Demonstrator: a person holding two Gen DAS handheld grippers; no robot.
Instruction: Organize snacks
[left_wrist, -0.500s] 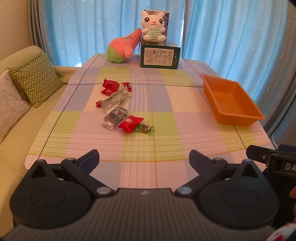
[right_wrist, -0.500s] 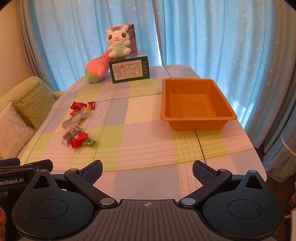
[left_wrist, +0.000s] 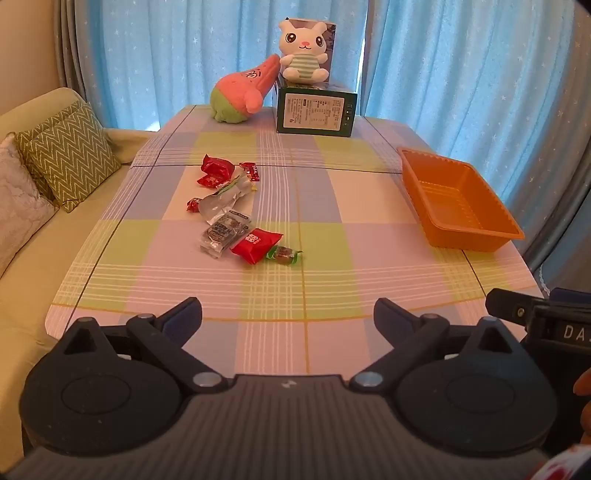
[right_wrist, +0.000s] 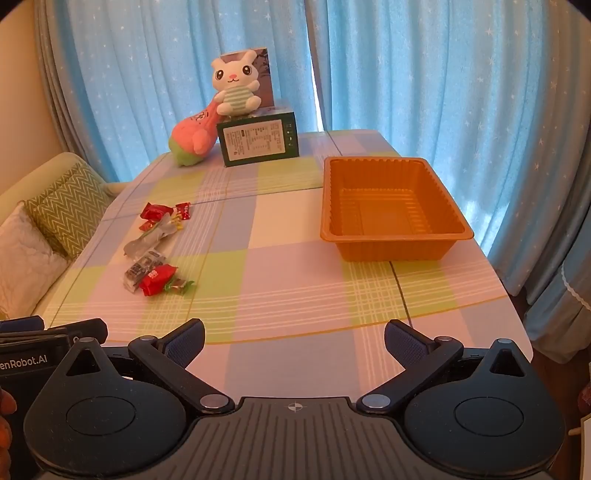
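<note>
Both the left gripper (left_wrist: 288, 314) and right gripper (right_wrist: 294, 338) hang wide open and empty over the table's (left_wrist: 369, 280) near edge. The snacks (left_wrist: 236, 214) lie loosely piled toward its left edge, the orange tray (right_wrist: 391, 206) well apart by the right edge. The wrappers seem to overlap, so a pinch may drag neighbours or slip.

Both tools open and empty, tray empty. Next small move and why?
Probably advance the left tool toward the green-wrapped candy, the nearest piece of the snack cluster. Its jaws stand open with nothing between them, the snacks lie on the left side of the table, and the orange tray on the right holds nothing yet. The right tool sits nearer the tray.
</note>
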